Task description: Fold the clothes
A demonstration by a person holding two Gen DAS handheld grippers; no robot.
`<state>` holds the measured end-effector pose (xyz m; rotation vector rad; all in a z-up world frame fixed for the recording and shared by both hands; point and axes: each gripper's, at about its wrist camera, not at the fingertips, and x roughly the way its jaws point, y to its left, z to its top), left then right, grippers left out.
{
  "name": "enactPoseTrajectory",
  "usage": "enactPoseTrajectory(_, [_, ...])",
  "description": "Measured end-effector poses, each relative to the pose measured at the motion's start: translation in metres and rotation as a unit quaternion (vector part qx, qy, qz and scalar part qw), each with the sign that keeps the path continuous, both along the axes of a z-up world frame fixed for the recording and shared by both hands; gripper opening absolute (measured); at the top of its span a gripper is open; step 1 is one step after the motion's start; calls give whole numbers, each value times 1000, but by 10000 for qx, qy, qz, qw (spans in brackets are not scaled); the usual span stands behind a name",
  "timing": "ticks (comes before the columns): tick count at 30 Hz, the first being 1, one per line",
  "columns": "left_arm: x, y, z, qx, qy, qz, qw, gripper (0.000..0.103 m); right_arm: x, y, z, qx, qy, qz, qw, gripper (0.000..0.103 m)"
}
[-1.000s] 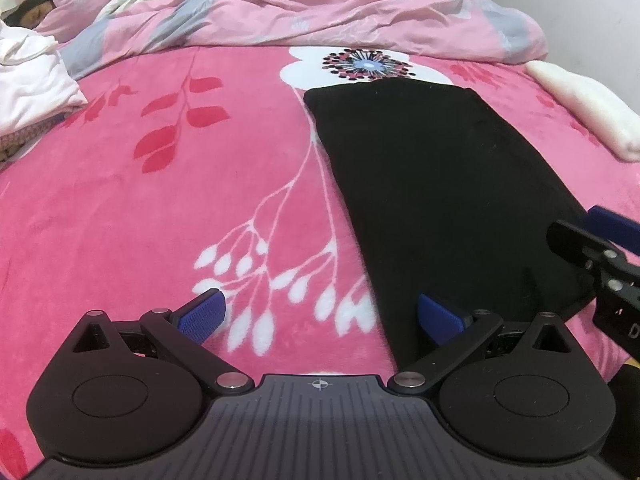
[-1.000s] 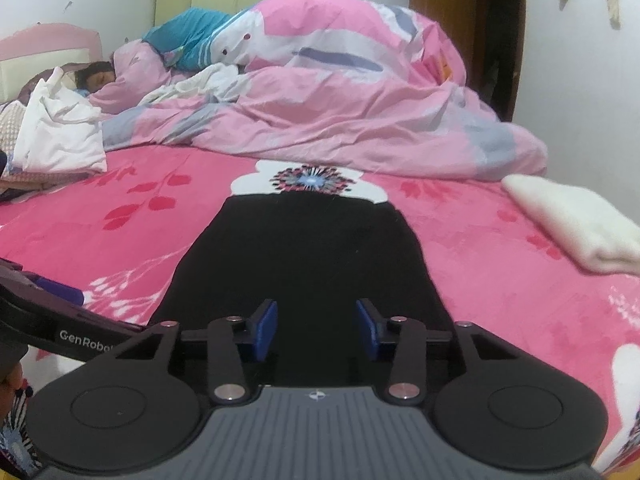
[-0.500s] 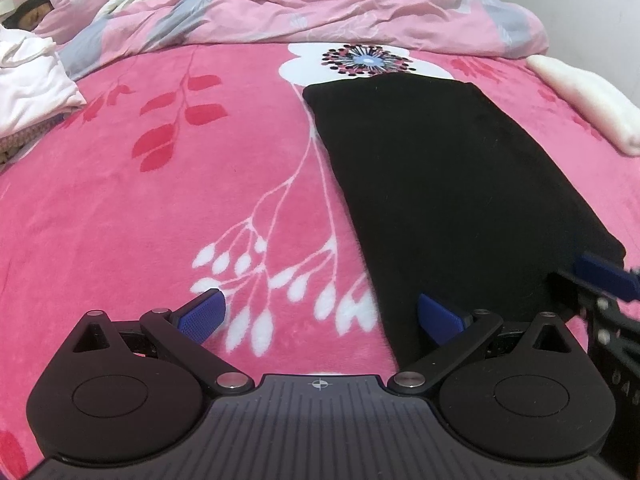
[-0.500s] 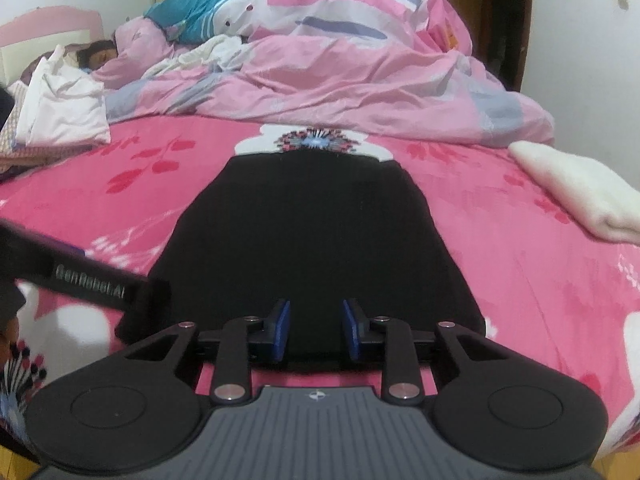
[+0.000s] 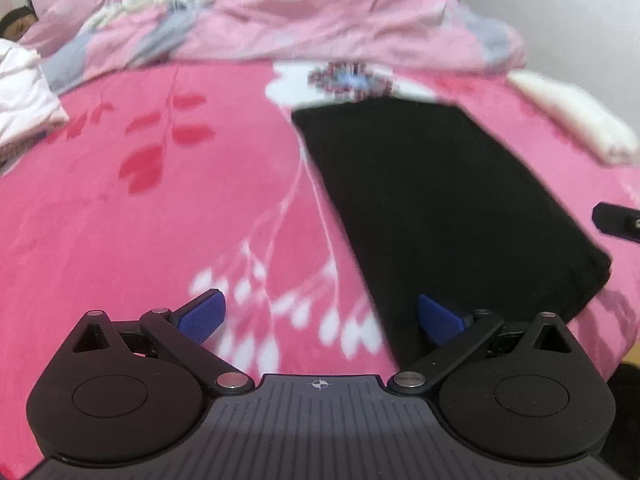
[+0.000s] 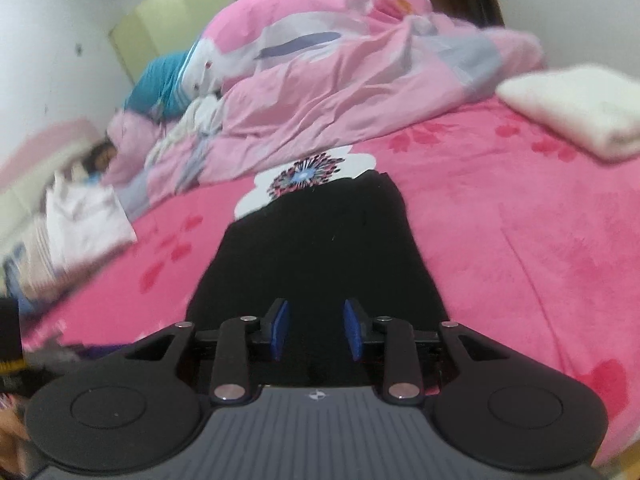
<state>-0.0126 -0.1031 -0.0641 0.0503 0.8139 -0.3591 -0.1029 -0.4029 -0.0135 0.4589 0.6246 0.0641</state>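
Crumpled pink duvet (image 6: 344, 92); person lying (image 6: 100, 156) beside it.

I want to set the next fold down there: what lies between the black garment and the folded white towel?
Only bare pink blanket. The right wrist view shows nothing between the black garment and the white towel.
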Motion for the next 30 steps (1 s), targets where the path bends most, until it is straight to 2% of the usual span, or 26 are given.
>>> enactPoseTrajectory(2, [7, 9, 5, -291, -162, -8, 9994, 103, 12, -21, -4, 372, 26, -3, 9993, 43])
enactPoseTrajectory(4, [21, 16, 7, -674, -75, -34, 9977, 103, 29, -43, -10, 802, 106, 40, 9967, 44])
enactPoseTrajectory(7, [47, 21, -1, -1278, 319, -100, 9912, 103, 61, -74, -25, 1397, 401, 111, 9893, 51])
enactPoseTrajectory(10, [68, 24, -16, -1636, 708, -73, 9840, 98, 92, -91, -41, 1406, 796, 148, 9867, 55])
enactPoseTrajectory(12, [76, 25, -21, -1801, 704, -138, 9810, 97, 107, -98, -51, 1494, 945, 208, 9840, 55])
enactPoseTrajectory(16, [92, 21, -26, -2026, 651, -385, 9763, 92, 134, -112, -66, 1970, 993, 456, 9743, 55])
enactPoseTrajectory(19, [108, 15, -30, -2133, 658, -529, 9733, 80, 159, -118, -73, 2217, 1017, 722, 9671, 55])
enactPoseTrajectory(21, [120, 11, -33, -2203, 675, -611, 9712, 65, 175, -118, -76, 2289, 1054, 921, 9633, 55])
enactPoseTrajectory(22, [126, 9, -35, -2234, 712, -624, 9701, 62, 183, -117, -76, 2305, 1062, 1024, 9618, 54])
enactPoseTrajectory(25, [145, 8, -40, -2528, 858, -627, 9617, 61, 205, -115, -79, 2388, 1090, 1266, 9566, 53])
enactPoseTrajectory(27, [158, 5, -42, -2700, 958, -633, 9560, 60, 219, -112, -82, 2419, 1120, 1393, 9537, 45])
enactPoseTrajectory(30, [169, -3, -45, -2807, 982, -631, 9527, 60, 238, -108, -86, 2470, 1148, 1559, 9495, 36])
